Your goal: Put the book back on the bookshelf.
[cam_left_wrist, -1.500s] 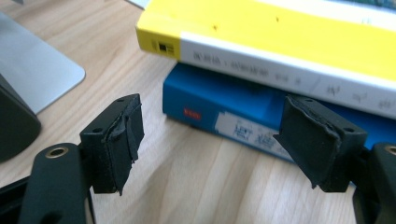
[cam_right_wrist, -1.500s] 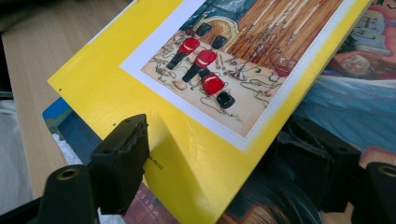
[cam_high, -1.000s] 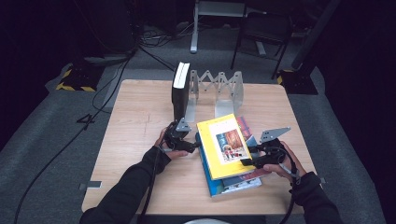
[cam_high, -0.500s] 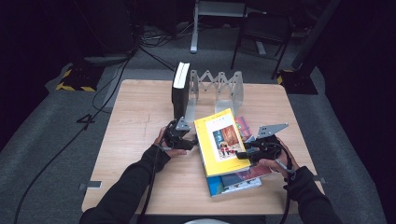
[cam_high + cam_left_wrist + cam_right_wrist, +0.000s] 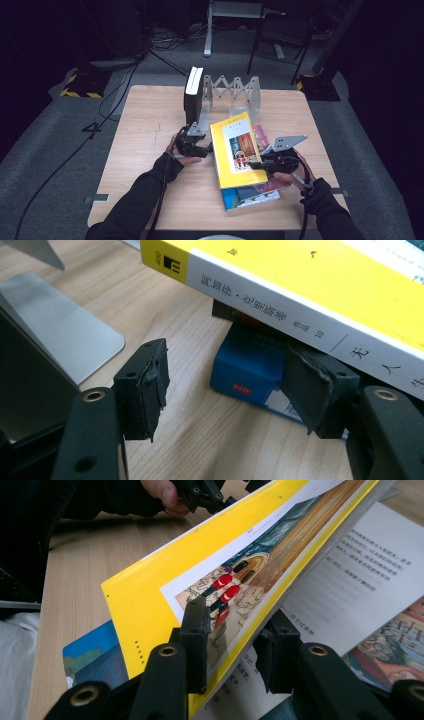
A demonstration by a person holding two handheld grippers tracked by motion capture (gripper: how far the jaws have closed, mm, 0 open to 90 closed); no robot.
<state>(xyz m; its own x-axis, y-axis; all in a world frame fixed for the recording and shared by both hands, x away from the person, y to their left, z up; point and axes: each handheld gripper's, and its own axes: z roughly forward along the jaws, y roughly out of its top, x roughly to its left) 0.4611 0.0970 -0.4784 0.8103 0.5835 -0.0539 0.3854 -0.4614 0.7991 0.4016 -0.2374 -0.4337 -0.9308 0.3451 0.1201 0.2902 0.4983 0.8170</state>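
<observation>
Yellow book [image 5: 235,150] lies tilted at the centre of the high view, lifted off a small pile on the worktop [image 5: 150,130], its right edge raised and its spine side lower, toward the left gripper [image 5: 196,145]. The right gripper [image 5: 230,645] has just been closing, with the book's front cover edge between its jaws; in the right gripper view the pads bear on that edge, so it looks clamped on the book. The left gripper's jaws stand apart with nothing between them; one pad [image 5: 312,385] sits just under the white spine.

The step in hand seems to be lifting this book from the pile to stand it in the rack [image 5: 232,95] at upper centre, beside the black book [image 5: 193,95] already upright there. The next move calls for the left gripper to take the spine so the book doesn't fall open.

It is a paperback: yellow cover, painted picture, white spine with black characters. A blue book [image 5: 250,367] lies under it.
</observation>
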